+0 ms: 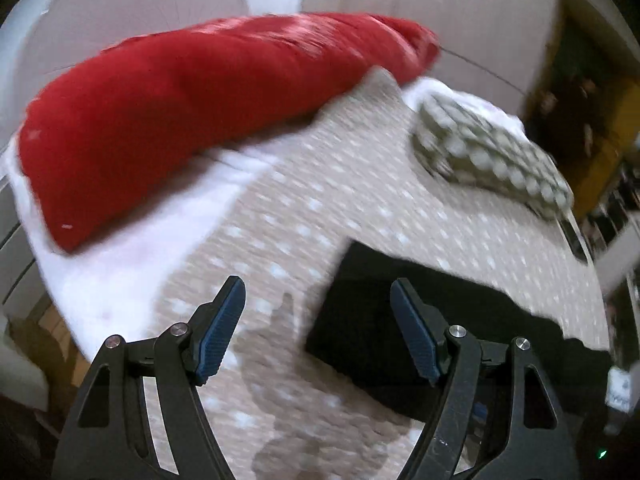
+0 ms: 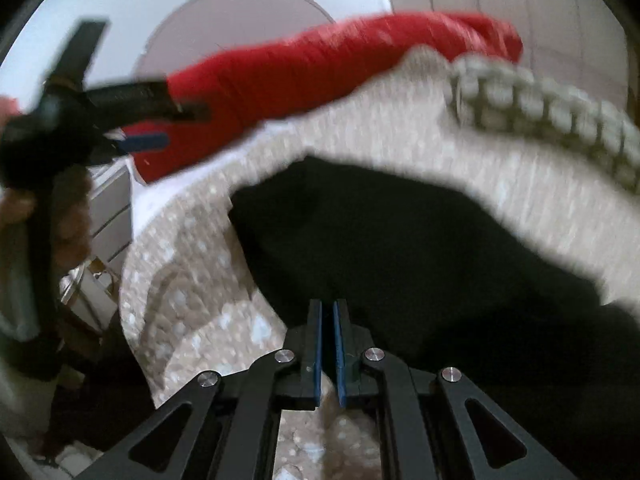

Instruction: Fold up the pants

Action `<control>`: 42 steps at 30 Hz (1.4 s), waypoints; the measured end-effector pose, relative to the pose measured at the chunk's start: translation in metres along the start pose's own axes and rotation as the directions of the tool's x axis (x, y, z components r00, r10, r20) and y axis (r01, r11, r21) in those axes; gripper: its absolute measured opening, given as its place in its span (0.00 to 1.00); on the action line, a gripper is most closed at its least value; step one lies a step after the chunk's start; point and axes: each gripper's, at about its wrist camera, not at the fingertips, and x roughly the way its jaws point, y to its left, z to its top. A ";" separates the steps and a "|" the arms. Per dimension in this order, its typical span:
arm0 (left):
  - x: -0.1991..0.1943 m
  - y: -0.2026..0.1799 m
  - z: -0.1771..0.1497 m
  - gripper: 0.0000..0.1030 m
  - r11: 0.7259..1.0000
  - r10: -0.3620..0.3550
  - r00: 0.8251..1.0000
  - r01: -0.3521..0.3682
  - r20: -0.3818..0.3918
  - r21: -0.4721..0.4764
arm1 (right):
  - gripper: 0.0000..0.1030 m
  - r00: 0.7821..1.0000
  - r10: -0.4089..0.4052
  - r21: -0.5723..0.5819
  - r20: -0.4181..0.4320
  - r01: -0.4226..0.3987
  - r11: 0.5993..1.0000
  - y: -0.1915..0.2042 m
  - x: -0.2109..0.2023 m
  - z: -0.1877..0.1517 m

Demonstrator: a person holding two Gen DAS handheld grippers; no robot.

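Observation:
The black pants (image 1: pixel 420 320) lie on a beige dotted bedspread (image 1: pixel 312 200), folded into a dark slab with a straight left edge. My left gripper (image 1: pixel 318 292) is open and empty above the bedspread, its right finger over the pants' left edge. In the right wrist view the pants (image 2: pixel 400 248) fill the middle. My right gripper (image 2: pixel 328 312) has its blue pads nearly together at the pants' near edge; a thin dark strip shows between them. The left gripper (image 2: pixel 160 128) also shows at the far left, held in a hand.
A long red bolster (image 1: pixel 192 92) lies across the far side of the bed. A grey-and-white patterned cushion (image 1: pixel 492 156) sits at the right. White sheet (image 1: pixel 128 264) shows at the left bed edge. White wardrobe doors stand behind. Both views are motion-blurred.

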 end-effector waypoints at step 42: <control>0.051 -0.078 -0.043 0.73 0.980 0.012 0.995 0.010 -0.104 0.201 | 0.14 0.705 -0.681 0.464 -0.198 0.679 0.568 -0.237 -0.217 -0.139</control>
